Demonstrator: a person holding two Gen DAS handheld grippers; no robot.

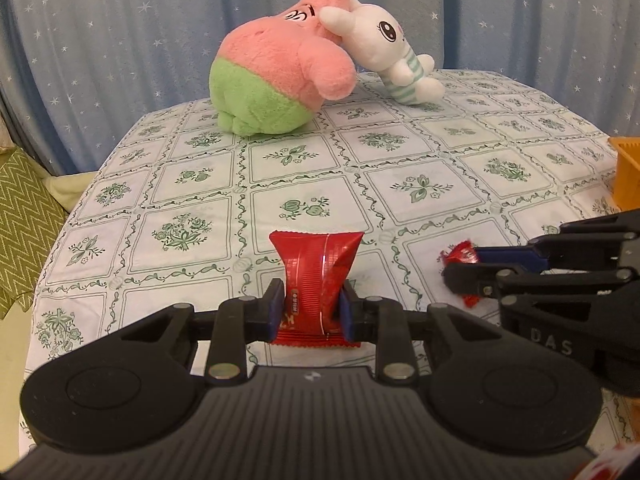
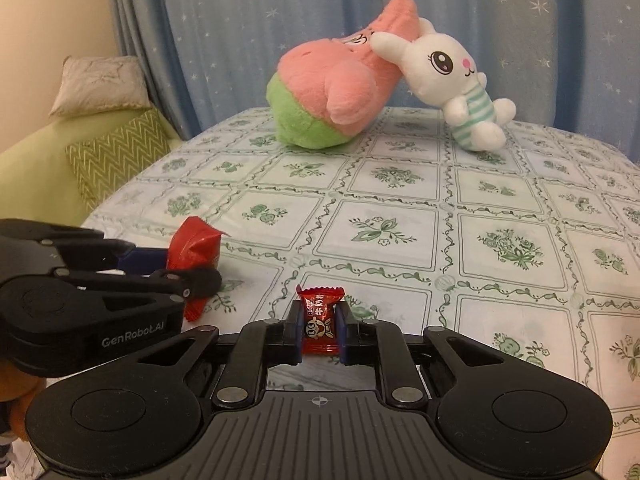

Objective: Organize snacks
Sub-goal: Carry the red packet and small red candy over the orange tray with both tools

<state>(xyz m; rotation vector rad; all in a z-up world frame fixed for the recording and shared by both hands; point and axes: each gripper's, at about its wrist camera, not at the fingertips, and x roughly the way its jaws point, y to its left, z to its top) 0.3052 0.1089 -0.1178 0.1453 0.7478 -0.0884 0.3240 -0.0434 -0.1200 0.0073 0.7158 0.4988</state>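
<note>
Pinched between the blue pads of the left tool [image 1: 310,312] is a red snack packet [image 1: 316,280], a crinkly foil pillow with ribbed, crimped ends, standing upright and squeezed into a waist where the jaws have closed on it; it appears to be held just above the bench [image 1: 400,184] near its front edge. Beside it, the right tool [image 2: 319,330] is likewise closed on a small red candy [image 2: 320,320], a glossy wrapper with zigzag-cut ends and a cartoon face printed on the front. Both wrappers look slick and thin, so I judge the main risk to be slippage: the foil may slide out of the pads if either tool tilts or swings fast, and the tall packet, gripped low, could fold over. The two tools sit close together, so a careless turn might knock them into each other. An orange basket [image 1: 628,172], hard and ribbed, shows at the right edge and seems the likely destination. Farther back on the smooth flower-printed cloth lie a soft pink plush star [image 2: 336,92] and a white bunny [image 2: 452,80], leaning together, well apart from the snacks.
</note>
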